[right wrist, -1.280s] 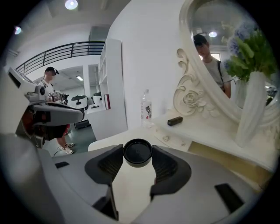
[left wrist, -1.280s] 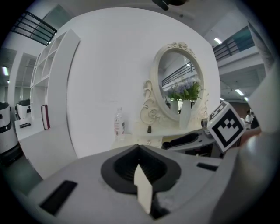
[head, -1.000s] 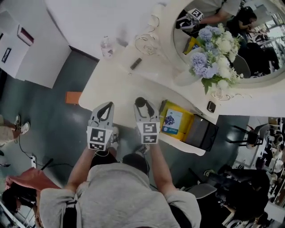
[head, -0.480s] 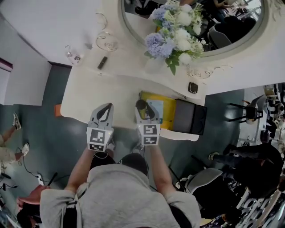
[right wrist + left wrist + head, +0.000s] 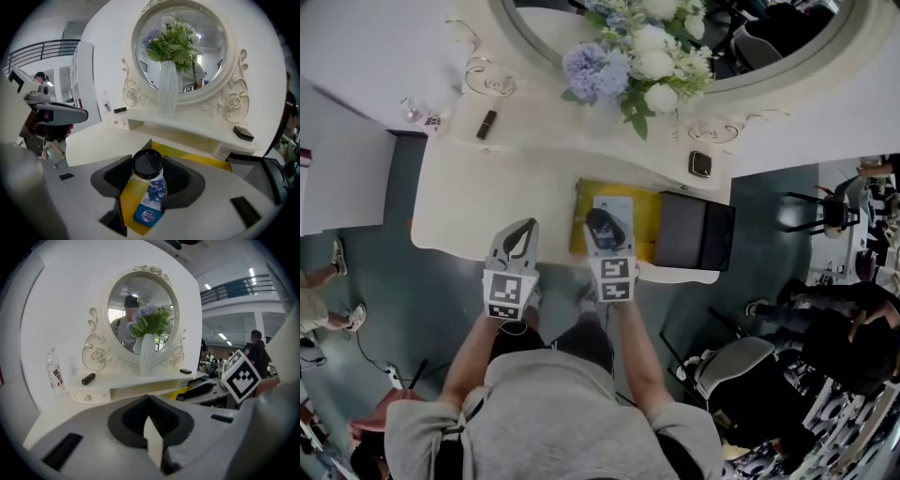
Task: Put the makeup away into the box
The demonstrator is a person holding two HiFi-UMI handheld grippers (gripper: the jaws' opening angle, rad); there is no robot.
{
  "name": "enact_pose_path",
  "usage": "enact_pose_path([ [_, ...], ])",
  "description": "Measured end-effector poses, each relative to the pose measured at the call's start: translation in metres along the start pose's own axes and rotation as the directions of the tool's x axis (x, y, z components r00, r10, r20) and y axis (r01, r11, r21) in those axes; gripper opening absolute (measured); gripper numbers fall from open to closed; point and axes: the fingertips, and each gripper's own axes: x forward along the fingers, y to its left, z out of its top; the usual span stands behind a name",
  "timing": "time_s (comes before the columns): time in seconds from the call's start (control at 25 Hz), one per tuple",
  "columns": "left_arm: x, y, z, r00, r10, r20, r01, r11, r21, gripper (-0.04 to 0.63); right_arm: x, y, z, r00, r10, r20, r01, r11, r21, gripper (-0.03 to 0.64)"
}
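Observation:
My right gripper [image 5: 602,225] [image 5: 148,174] is shut on a small round black jar [image 5: 598,221] [image 5: 147,163], held upright between its pads. It hangs over a flat yellow box [image 5: 619,214] [image 5: 187,157] on the white vanity table [image 5: 478,202]; a blue and white packet [image 5: 152,202] lies in that box. A black box [image 5: 694,230] [image 5: 262,171] stands right beside the yellow one. My left gripper [image 5: 519,231] [image 5: 151,423] is shut and empty, over the table's front edge, left of the yellow box.
A raised shelf under the round mirror [image 5: 140,310] carries a vase of flowers [image 5: 628,52], a black lipstick tube [image 5: 487,124] [image 5: 88,378], a black compact [image 5: 700,163] [image 5: 243,133] and a water bottle [image 5: 55,376]. Chairs and people are on the floor at the right.
Both grippers have moved to the right along the table. The right one, with the jar still in it, has gone from left of the yellow box to above it.

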Motion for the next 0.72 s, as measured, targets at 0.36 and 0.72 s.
enact_pose_path([
  [0.36, 0.008, 0.007, -0.029, 0.998, 0.030, -0.059, -0.032, 0.999, -0.032, 0.000, 0.033, 0.007, -0.028, 0.992, 0.068, -0.109, -0.069, 0.998, -0.010, 0.219],
  [0.72, 0.008, 0.016, -0.040, 0.996, 0.045, -0.082, -0.049, 0.998, -0.050, 0.001, 0.050, 0.008, -0.042, 0.979, 0.072, -0.191, -0.075, 0.997, -0.006, 0.219],
])
